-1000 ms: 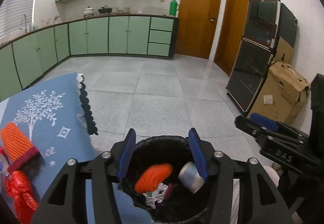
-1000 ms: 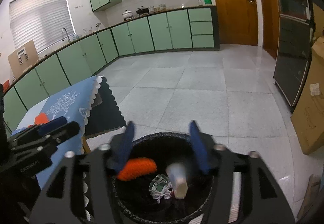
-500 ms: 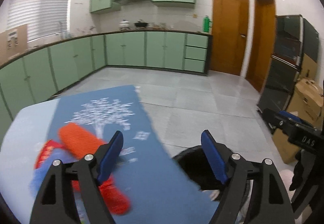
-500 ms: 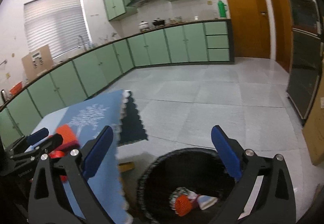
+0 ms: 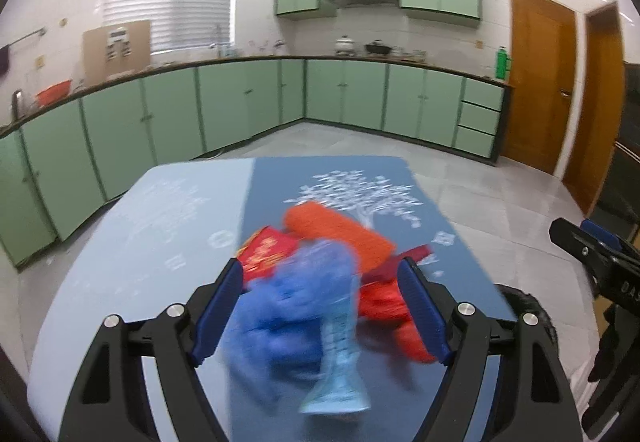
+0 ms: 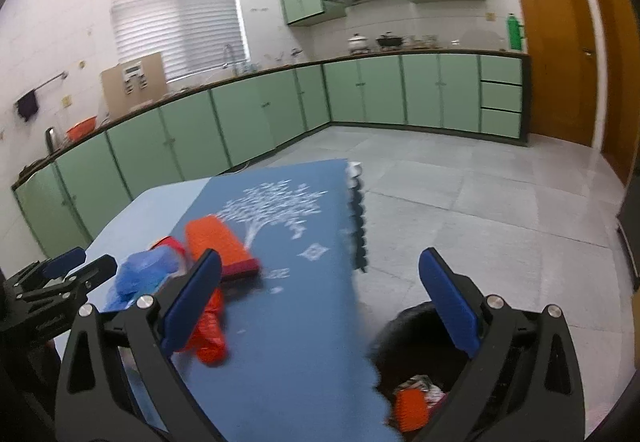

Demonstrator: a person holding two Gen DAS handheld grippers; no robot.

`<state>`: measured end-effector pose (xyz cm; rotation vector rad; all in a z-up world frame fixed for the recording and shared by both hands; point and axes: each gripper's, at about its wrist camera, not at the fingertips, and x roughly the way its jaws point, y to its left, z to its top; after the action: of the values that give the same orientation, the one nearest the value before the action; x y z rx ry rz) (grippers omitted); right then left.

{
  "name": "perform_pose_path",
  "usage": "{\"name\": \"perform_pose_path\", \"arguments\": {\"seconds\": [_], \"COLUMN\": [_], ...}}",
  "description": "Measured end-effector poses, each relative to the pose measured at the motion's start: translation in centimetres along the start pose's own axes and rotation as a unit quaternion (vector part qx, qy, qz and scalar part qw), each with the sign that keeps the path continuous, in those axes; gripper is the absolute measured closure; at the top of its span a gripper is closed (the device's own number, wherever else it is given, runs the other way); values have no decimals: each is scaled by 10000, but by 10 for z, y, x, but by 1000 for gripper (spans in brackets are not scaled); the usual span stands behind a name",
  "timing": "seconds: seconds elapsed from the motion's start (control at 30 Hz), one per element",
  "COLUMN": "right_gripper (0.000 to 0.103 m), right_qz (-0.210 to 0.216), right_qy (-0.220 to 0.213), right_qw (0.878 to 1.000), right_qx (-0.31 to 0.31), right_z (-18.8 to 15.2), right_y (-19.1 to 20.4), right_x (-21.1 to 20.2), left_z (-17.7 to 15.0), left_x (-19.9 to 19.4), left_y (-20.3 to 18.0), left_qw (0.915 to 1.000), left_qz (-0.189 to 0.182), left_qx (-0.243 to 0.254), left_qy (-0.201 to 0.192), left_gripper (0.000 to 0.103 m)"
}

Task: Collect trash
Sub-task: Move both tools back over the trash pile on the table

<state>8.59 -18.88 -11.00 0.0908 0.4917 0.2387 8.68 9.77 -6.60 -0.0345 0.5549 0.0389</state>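
Trash remains on the table [image 5: 120, 262]: from the left wrist view, a red packet [image 5: 266, 252] at about 11 o'clock of the pile, a crumpled blue plastic bag [image 5: 298, 306] in the middle, an orange sponge [image 5: 338, 232] at 12 to 1 o'clock, and red plastic wrapping [image 5: 394, 306] at 3 o'clock. The left gripper [image 5: 320, 312] hangs over the blue bag with jaws wide apart and nothing clamped (blur hides any contact). The right gripper [image 6: 328, 308] has just been opening; its jaws now stand spread full and empty. At 5 o'clock in its view sits the black bin [image 6: 404, 326], beside the table edge, holding an orange piece [image 6: 410, 408] and crumpled wrappers [image 6: 420, 386]. So the job looks partly done: some pieces binned, four or so left.
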Motion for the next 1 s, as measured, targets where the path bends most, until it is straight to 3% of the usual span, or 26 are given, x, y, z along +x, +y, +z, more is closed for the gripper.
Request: {"name": "perform_pose_path", "arguments": {"seconds": [0.27,0.6,0.7,0.87,0.93,1.0], "right_gripper": [6,8,24,38,55,61], "right_qz": [364,643,693,719,823,899], "right_qy": [301,666,850,1096,1231,1321], "right_qw": [9984,9939,9915,9887,9862,9846], "right_qx": [-323,-592,-701,-731,-743,-711], "right_z": [-12,-27,-34,-41,-43,-45], "right_y": [51,93,100,104,104,103], "right_x": [24,51,59,68,71,73], "left_z": [-18,-31,-34,-37,-38,-39], "left_x": [-1,5,6,10,11,14], "left_y": [38,61,64,66,64,62], "left_qw": [9990,9977,9975,9974,9974,9974], "left_qz": [346,462,444,384,356,321], "left_qx": [-223,-355,-367,-386,-362,-345], "left_qy": [164,339,403,480,505,538], "left_gripper": [25,25,25,25,25,25]}}
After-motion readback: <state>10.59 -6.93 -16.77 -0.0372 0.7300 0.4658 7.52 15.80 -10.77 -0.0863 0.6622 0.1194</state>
